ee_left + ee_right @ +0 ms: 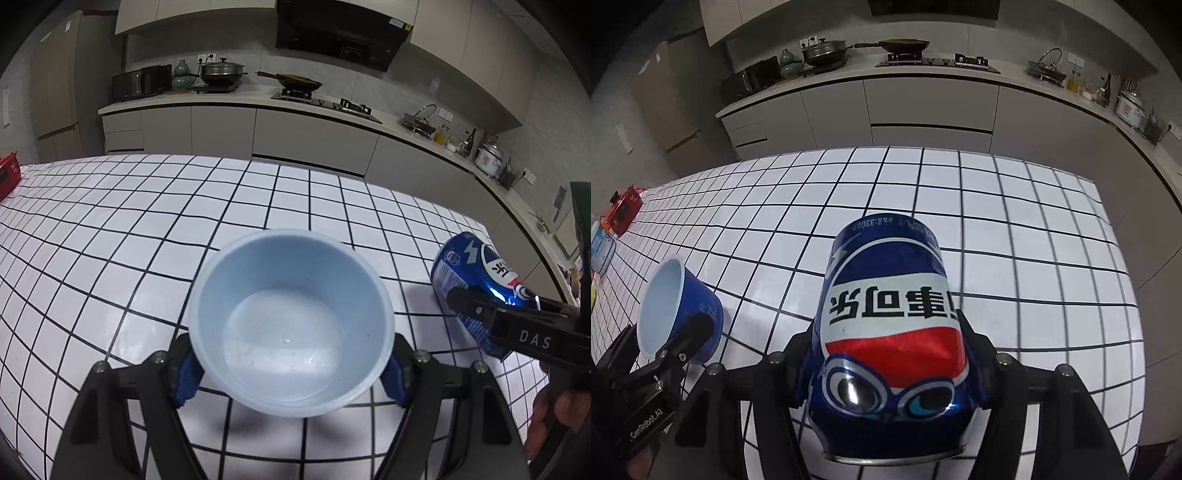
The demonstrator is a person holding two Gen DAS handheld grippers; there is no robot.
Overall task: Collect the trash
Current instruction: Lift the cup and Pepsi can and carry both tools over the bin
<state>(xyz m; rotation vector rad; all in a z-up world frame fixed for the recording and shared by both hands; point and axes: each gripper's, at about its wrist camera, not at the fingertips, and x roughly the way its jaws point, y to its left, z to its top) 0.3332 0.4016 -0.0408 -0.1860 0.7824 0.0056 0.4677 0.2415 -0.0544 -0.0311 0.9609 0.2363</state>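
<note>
Left gripper (291,373) is pinched on the cup (291,325), mouth toward the lens, ready to take trash; the can (476,280) sits at 3 o'clock, lots of bare table (147,221) from 9 to 12. Right gripper (890,369) squeezes the dented can, cup at 9, table edge around 2 o'clock.

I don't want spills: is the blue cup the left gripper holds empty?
Empty, as far as shows: the cup is tipped toward the left wrist camera, showing a bare pale inside and bottom, with no liquid or trash.

red box (8,176) cropped, cup (291,321) underside hidden
</note>
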